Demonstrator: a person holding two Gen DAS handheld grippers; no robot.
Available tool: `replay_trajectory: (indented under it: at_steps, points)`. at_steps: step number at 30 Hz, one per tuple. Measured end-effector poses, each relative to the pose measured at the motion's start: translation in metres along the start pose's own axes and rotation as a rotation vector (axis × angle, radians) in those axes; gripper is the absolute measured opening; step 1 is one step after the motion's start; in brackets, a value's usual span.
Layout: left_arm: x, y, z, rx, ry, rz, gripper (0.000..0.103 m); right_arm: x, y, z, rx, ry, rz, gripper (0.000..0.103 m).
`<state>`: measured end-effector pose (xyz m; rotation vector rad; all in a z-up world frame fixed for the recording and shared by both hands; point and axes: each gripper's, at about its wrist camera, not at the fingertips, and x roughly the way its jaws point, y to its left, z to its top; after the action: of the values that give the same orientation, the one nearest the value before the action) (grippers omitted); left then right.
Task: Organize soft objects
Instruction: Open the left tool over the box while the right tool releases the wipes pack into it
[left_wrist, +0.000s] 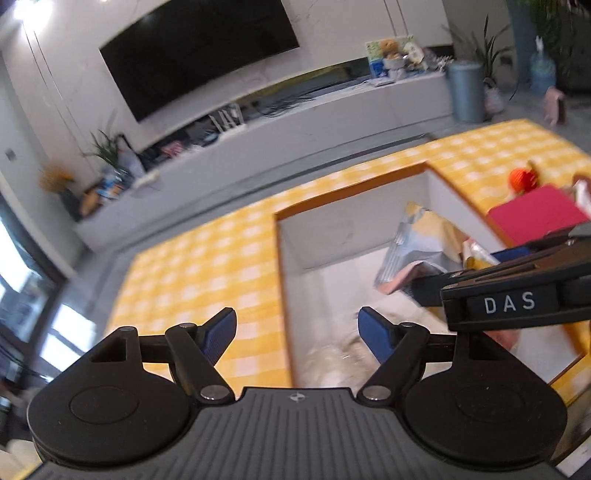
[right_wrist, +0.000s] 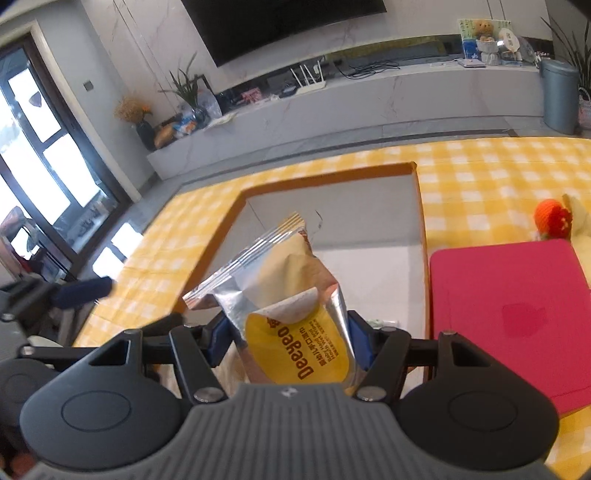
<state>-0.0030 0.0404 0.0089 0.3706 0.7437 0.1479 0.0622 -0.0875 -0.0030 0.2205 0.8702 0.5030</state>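
Wipes packet (right_wrist: 295, 317) is sitting pinched in the right gripper (right_wrist: 286, 341) above the box (right_wrist: 419, 206). Left gripper (left_wrist: 297, 334) is hanging wide open and empty over the box's near left corner, perhaps above something pale and blurred.

A black television (right_wrist: 284, 26) hangs on the pale wall. Below it runs a long white cabinet (right_wrist: 369, 107), a grey bin (right_wrist: 559, 96) at its right end.

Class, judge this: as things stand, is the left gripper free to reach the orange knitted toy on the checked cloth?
Probably not directly: the right gripper, shut on a silver-and-yellow wipes packet, crosses between the open left gripper and the orange knitted toy.
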Motion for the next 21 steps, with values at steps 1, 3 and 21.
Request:
replay_trajectory:
  at_steps: [1,3,21]
  points:
    - [-0.004,-0.001,-0.002,0.006,-0.003,0.037,0.088,0.001,0.0,-0.001,0.002,0.0,-0.009,0.063]
    - [-0.01,0.002,-0.004,-0.001,-0.014,0.091,0.086,0.002,0.003,-0.002,-0.013,0.017,-0.018,0.063]
    - [-0.066,0.005,0.068,-0.328,-0.165,0.041,0.088,-0.075,-0.013,0.01,-0.23,-0.128,-0.069,0.1]
